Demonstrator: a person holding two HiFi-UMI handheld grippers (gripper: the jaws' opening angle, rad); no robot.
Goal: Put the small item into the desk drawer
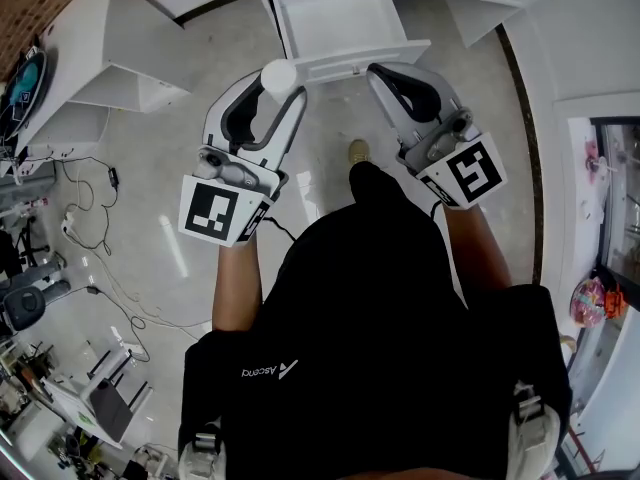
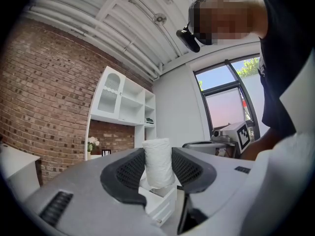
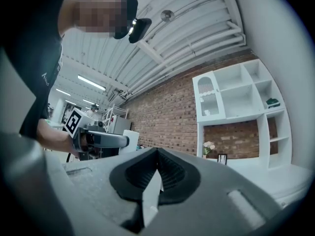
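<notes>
The left gripper view shows the left tongs (image 2: 157, 168) clamped on a white roll (image 2: 157, 157). Only the head view places it above the open drawer's (image 1: 335, 18) front edge. The right tongs (image 3: 156, 173) pinch that edge, mostly hidden.

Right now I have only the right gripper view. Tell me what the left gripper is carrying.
Observer: The left gripper is shut on a small white roll, which stands upright between its jaws.
Operator: Give me the drawer's state.
Observer: The head view shows the drawer pulled open toward the person.
Operator: Say where the roll sits relative to it.
Observer: In the head view the roll is at the left end of the drawer front, not yet over the drawer's inside.
</notes>
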